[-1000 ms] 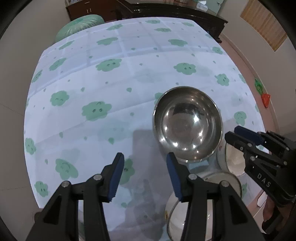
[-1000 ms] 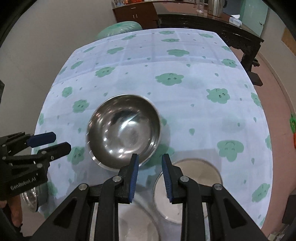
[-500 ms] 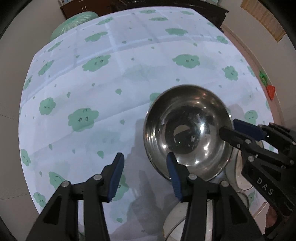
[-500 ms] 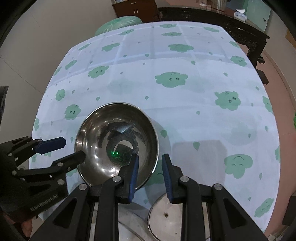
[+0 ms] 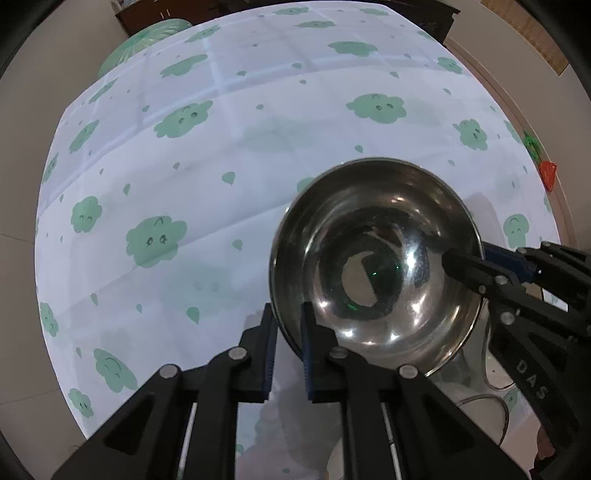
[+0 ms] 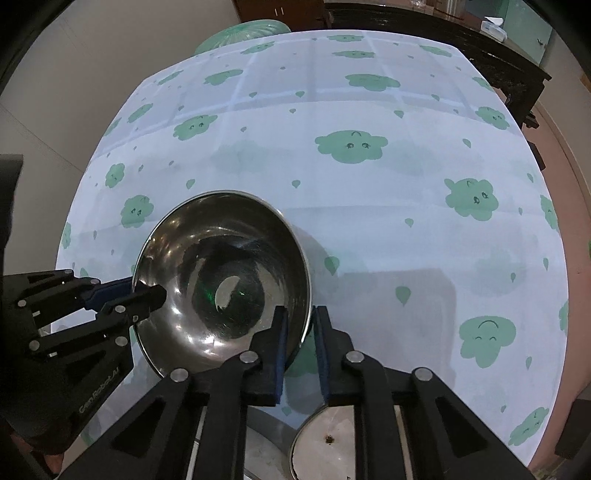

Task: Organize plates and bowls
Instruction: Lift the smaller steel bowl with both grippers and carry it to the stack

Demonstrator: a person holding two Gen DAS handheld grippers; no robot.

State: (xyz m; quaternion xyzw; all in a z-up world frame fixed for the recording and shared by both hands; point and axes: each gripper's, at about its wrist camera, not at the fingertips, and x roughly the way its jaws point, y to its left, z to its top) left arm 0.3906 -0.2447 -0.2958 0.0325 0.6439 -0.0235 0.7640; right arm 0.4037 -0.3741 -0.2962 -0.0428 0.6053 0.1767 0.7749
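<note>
A shiny steel bowl is held above the table between both grippers; it also shows in the right wrist view. My left gripper is shut on the bowl's left rim, one finger inside and one outside. My right gripper is shut on the bowl's right rim the same way. In the left wrist view the right gripper reaches in from the right. In the right wrist view the left gripper reaches in from the left.
The table wears a white cloth with green cloud prints. More steel dishes sit at the near edge below the bowl. A green stool and dark furniture stand beyond the far edge.
Both grippers have moved in onto the bowl's rim. The left gripper, wide open before, has closed on the left rim. The bowl now looks raised and tilted.
</note>
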